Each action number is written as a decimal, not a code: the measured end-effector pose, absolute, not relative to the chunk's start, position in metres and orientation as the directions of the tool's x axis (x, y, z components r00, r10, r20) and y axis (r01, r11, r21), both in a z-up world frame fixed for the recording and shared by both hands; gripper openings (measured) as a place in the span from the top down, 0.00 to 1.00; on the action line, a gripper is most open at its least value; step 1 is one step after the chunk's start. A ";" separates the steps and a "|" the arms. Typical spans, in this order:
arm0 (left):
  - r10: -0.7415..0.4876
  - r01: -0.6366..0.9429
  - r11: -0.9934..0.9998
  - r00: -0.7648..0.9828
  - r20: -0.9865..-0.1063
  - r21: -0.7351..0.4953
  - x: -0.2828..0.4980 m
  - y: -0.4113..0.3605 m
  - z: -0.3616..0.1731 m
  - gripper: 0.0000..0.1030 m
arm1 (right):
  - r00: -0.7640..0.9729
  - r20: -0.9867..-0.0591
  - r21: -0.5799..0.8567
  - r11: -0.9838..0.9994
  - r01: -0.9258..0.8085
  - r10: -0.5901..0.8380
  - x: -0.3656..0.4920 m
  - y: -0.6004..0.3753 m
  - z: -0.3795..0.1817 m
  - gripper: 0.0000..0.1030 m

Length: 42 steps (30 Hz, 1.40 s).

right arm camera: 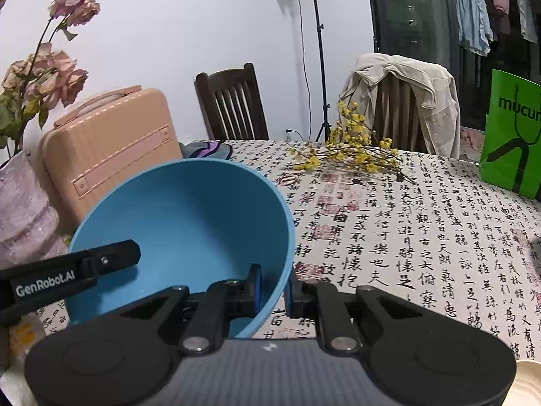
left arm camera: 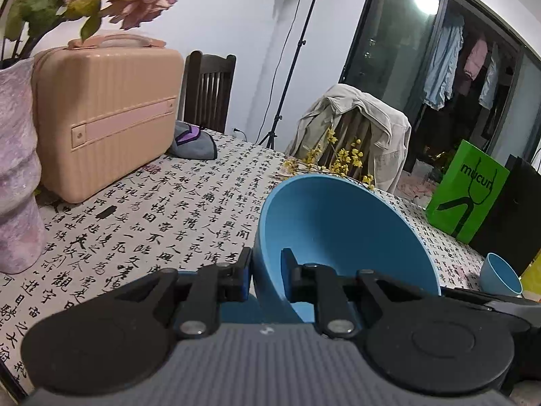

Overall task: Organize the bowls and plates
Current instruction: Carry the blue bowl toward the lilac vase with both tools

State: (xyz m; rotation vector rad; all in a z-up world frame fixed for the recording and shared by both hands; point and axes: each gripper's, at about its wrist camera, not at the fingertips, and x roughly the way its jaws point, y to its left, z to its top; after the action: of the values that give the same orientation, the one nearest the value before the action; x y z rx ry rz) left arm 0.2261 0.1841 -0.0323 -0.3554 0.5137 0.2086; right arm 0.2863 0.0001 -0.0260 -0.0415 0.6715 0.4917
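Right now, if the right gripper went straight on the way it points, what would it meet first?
The right gripper is shut on the rim of the big blue bowl, so the bowl goes with it. Beyond that, the line seems to reach the tablecloth; the yellow flower sprig lies farther back, though depth is unclear.

Suitcase (right arm camera: pixel 111 155) on the worktop (right arm camera: pixel 422 237), left of the flowering twigs (right arm camera: pixel 351 155); chairs (right arm camera: pixel 233 105) behind; bag (right arm camera: pixel 510 135) at right.

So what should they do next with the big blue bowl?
Probably carry the big blue plastic bowl toward the small blue cup and set it down. Both tools, left and right, pinch its rim, holding it tilted above the tablecloth.
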 end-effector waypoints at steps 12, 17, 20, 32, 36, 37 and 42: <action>0.131 -0.313 0.904 0.851 -0.508 -0.291 0.214 0.205 -0.037 0.83 | 0.654 -0.615 0.108 0.869 -0.484 0.441 0.282 0.025 -0.030 0.87; 0.141 -0.324 0.900 0.851 -0.506 -0.293 0.209 0.210 -0.038 0.83 | 0.649 -0.615 0.108 0.863 -0.494 0.448 0.281 0.031 -0.031 0.87; 0.148 -0.328 0.897 0.854 -0.499 -0.295 0.206 0.212 -0.038 0.83 | 0.645 -0.615 0.110 0.859 -0.500 0.454 0.280 0.034 -0.031 0.87; 0.170 -0.346 0.891 0.854 -0.492 -0.293 0.197 0.216 -0.040 0.83 | 0.634 -0.613 0.117 0.848 -0.518 0.472 0.277 0.042 -0.032 0.87; 0.179 -0.355 0.888 0.852 -0.492 -0.293 0.195 0.218 -0.041 0.83 | 0.626 -0.613 0.125 0.842 -0.526 0.482 0.277 0.043 -0.034 0.87; 0.181 -0.357 0.887 0.852 -0.492 -0.293 0.194 0.219 -0.042 0.83 | 0.623 -0.613 0.128 0.840 -0.528 0.485 0.277 0.044 -0.034 0.87; 0.192 -0.371 0.881 0.848 -0.495 -0.294 0.192 0.222 -0.045 0.83 | 0.616 -0.614 0.137 0.835 -0.533 0.494 0.278 0.048 -0.038 0.87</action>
State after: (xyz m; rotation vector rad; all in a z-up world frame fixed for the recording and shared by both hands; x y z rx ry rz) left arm 0.1921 0.2219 -0.0450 -0.3935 0.4736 0.3049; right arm 0.2779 0.0482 -0.0376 -0.0609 0.6881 0.5914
